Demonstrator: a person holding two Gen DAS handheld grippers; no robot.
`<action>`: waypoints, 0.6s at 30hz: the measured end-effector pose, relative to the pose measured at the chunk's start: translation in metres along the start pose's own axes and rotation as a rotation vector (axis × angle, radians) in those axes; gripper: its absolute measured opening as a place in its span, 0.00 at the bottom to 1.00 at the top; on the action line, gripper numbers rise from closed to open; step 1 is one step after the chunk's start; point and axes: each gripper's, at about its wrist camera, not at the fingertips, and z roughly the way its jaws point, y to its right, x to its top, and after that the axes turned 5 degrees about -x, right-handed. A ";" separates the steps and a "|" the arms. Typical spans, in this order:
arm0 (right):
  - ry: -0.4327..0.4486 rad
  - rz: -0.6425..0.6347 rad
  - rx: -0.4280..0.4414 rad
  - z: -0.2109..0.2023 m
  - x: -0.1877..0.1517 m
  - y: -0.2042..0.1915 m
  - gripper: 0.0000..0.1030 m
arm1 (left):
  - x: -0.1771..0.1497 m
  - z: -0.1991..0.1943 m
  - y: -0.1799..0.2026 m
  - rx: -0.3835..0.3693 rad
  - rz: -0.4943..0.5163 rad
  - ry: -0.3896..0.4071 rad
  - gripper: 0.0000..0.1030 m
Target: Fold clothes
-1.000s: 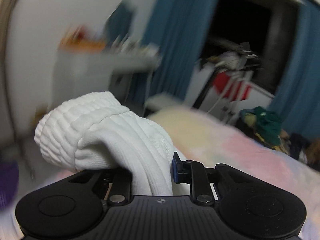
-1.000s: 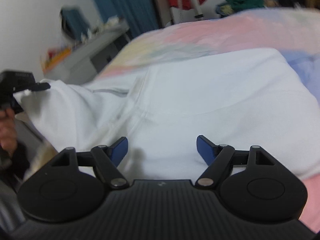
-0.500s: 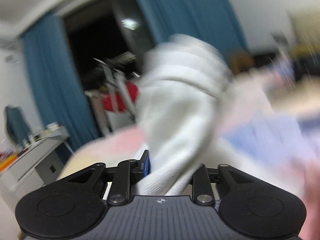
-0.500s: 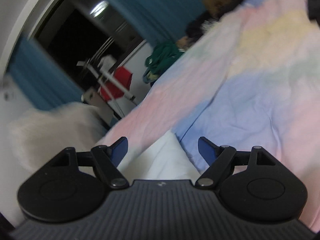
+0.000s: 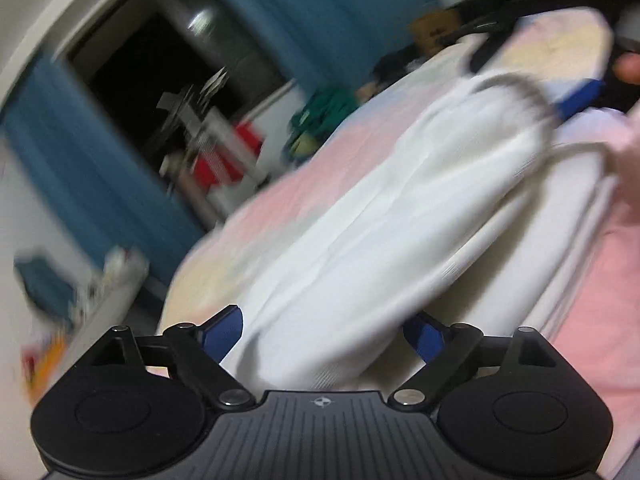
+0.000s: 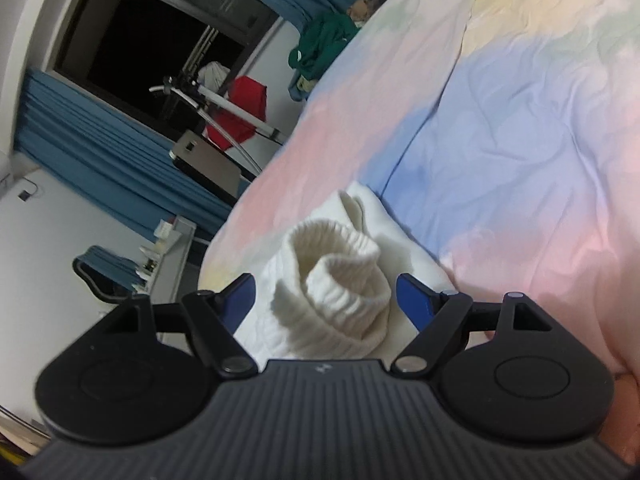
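White knit fills both my views: the garment (image 5: pixel 400 216) lies across the bed (image 5: pixel 592 280), and in the left wrist view, which is smeared with motion blur, a long sleeve of it runs from between my left gripper (image 5: pixel 328 330) up toward the far right, where it lies over the flatter white body of the garment.

My left gripper's jaws stand wide apart. The sleeve passes through the gap between the blue pads (image 5: pixel 224 330), but neither pad presses on it as far as I can make out, so I have hold of nothing there.

My right gripper (image 6: pixel 326 294) is spread just as wide. The ribbed cuff (image 6: pixel 336 296) sits curled up between its blue pads (image 6: pixel 414 300), with a gap showing on each side, resting on the white cloth beneath it. Nothing is gripped here either.

The bed's cover (image 6: pixel 520 140) is pastel, pink, blue and yellow in patches, and creased. Beyond the bed's edge I see blue curtains (image 6: pixel 100 156) around a dark window (image 6: pixel 160 36), a red cloth (image 6: pixel 240 112) hanging on a rack, and a heap of green clothing (image 6: pixel 324 40) at the bed's far side.
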 end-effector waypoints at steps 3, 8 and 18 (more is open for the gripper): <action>-0.051 0.009 0.018 0.008 -0.006 -0.002 0.87 | -0.018 0.010 -0.043 -0.018 -0.238 -0.076 0.88; -0.094 -0.086 -0.067 0.026 -0.016 -0.015 0.89 | -0.043 0.013 -0.092 -0.124 -0.546 -0.142 0.88; -0.118 -0.112 -0.073 0.034 -0.026 -0.022 0.90 | -0.068 -0.016 -0.087 -0.091 -0.557 -0.137 0.89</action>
